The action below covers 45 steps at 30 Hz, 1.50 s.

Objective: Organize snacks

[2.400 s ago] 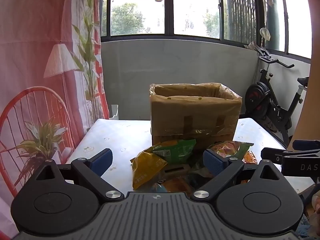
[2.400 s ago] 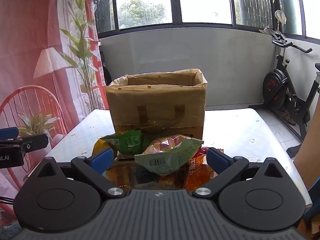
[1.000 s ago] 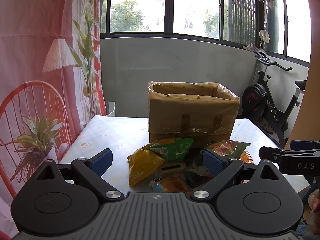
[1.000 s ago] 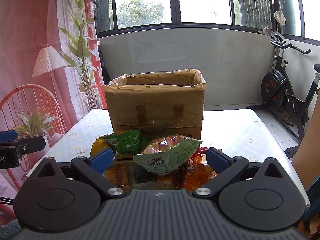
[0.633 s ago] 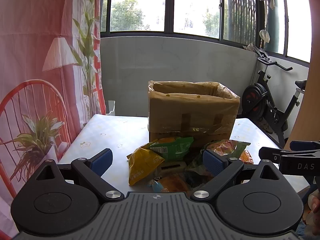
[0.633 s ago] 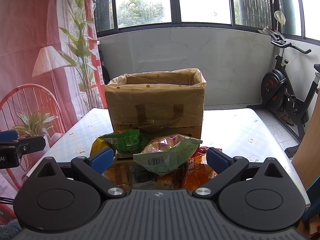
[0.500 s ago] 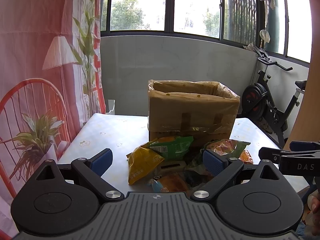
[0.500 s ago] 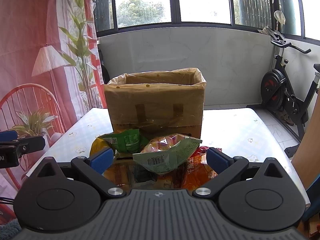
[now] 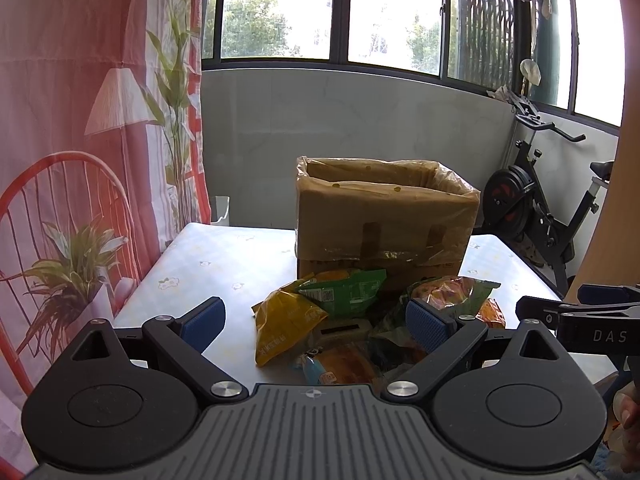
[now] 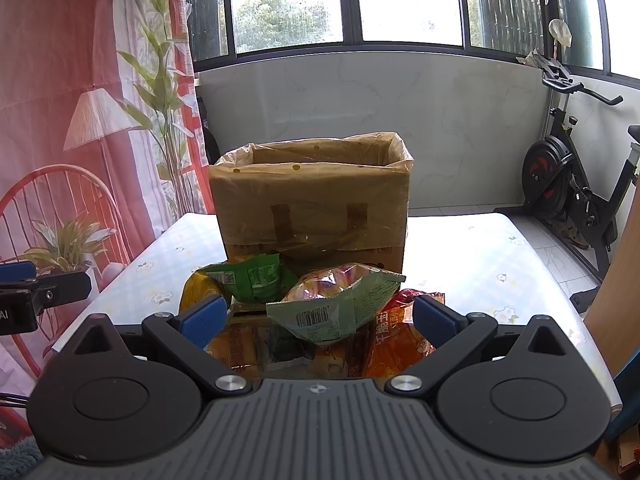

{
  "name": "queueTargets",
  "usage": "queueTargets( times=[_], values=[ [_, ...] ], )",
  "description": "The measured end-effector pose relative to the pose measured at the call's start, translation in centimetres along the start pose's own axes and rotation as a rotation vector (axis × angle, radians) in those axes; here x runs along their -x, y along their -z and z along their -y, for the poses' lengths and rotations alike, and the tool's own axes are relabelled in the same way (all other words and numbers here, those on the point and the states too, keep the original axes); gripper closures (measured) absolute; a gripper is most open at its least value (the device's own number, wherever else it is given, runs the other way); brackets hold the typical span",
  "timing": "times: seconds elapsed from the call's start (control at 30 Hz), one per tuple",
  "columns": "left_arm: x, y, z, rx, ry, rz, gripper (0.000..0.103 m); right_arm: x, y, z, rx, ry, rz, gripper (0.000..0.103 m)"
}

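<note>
A pile of snack bags lies on the white table [image 9: 224, 264] in front of an open cardboard box [image 9: 384, 216] lined with plastic. In the left wrist view I see a yellow bag [image 9: 284, 320], a green bag [image 9: 344, 292] and a clear green-edged bag [image 9: 448, 292]. My left gripper [image 9: 314, 324] is open and empty, held short of the pile. In the right wrist view the box [image 10: 312, 208] stands behind the green bag [image 10: 252, 276], a barcode bag [image 10: 340, 304] and a red-orange bag [image 10: 400, 336]. My right gripper [image 10: 316, 316] is open and empty, just before the pile.
A pink printed curtain [image 9: 80, 120] hangs at the left. An exercise bike [image 10: 576, 192] stands at the right beyond the table. A wooden panel [image 10: 620, 280] rises at the table's right edge. The other gripper's arm shows at each view's side [image 9: 580, 320].
Both grippers have stayed almost still and open; the left view has shifted very slightly. Nothing was picked up or moved.
</note>
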<state>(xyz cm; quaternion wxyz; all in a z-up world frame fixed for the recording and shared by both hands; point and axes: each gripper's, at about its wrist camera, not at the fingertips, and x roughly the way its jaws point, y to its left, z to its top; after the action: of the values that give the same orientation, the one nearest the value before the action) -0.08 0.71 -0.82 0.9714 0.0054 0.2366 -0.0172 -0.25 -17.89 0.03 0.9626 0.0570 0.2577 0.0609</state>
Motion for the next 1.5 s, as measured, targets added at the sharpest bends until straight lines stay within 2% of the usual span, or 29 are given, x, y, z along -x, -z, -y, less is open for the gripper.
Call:
queueTargets(
  times=[0.5,0.8,0.9,1.03,1.13,1.33,1.43,1.5],
  values=[
    [0.0,0.1,0.0,0.006,0.002,0.003,0.005,0.0,0.5,-0.3,0.003,-0.002,-0.006,0.002],
    [-0.3,-0.6,-1.2,0.069,0.003,-0.009,0.005,-0.2,0.3,-0.3,-0.002,-0.01,-0.005,0.002],
    [-0.4,-1.4,-2.7,0.146,0.013,0.035,0.005,0.0,-0.2,0.4,-0.025,-0.038,0.023,0.0],
    [-0.8,-2.3,-4.1,0.239,0.004,0.116,0.006,0.0,-1.0,1.7,-0.065,-0.024,0.123,0.0],
    [-1.5,-3.1,-4.0,0.216,-0.024,0.15,0.008,-0.8,-1.9,2.5,-0.071,0.006,0.172,0.0],
    [-3.1,-3.9,-3.4,0.186,-0.046,0.222,0.008,-3.0,-3.0,3.2,-0.11,0.001,0.268,0.0],
    [-4.5,-3.8,-2.6,0.161,-0.064,0.234,0.008,-4.4,-3.2,2.9,-0.092,0.014,0.271,0.0],
    [-5.9,-3.6,-2.1,0.146,-0.069,0.21,0.008,-5.5,-3.1,2.9,-0.091,0.01,0.257,0.0]
  ],
)
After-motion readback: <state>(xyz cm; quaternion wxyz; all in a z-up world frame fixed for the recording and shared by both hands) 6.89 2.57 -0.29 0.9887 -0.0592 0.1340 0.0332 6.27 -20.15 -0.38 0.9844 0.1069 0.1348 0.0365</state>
